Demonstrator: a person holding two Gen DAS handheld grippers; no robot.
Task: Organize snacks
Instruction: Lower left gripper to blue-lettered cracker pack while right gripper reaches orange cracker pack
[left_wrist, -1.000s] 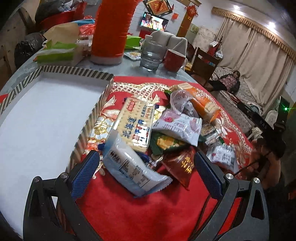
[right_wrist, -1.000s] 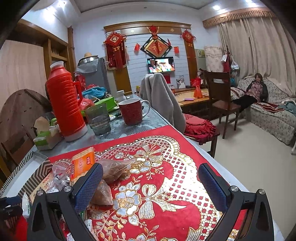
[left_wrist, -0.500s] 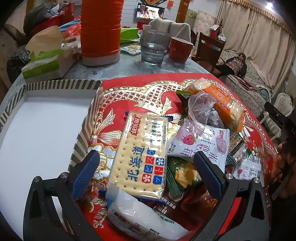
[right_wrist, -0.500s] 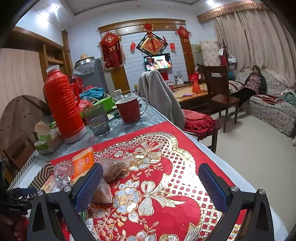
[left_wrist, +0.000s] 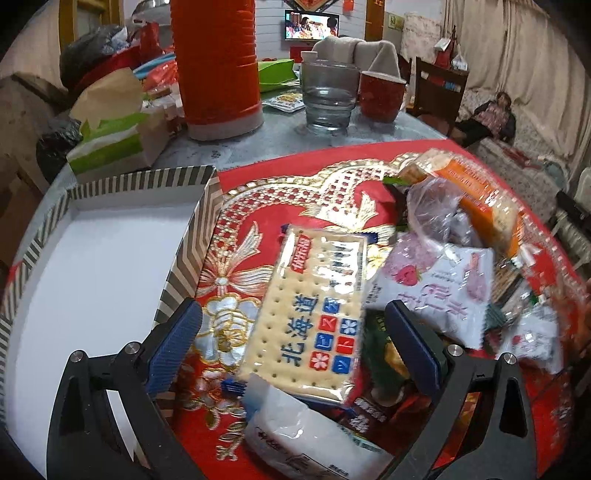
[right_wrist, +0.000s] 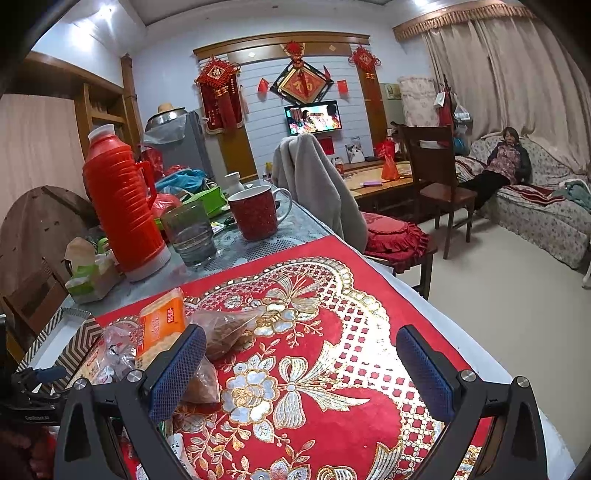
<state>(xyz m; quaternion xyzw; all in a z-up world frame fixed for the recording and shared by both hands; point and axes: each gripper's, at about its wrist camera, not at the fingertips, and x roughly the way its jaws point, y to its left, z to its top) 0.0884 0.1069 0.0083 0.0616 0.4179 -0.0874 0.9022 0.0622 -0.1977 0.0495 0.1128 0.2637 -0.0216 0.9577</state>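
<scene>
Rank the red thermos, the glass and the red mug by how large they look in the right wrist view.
1. red thermos, clearly largest.
2 and 3. glass and red mug look about alike; the glass stands nearer the camera, so no ranking between them.

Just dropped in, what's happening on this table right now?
Snacks are being sorted. The left gripper is open and poised over the cracker packet, which tops a pile on the red cloth. The striped box beside it has nothing visible inside. The right gripper is open over bare cloth, holding nothing.
</scene>
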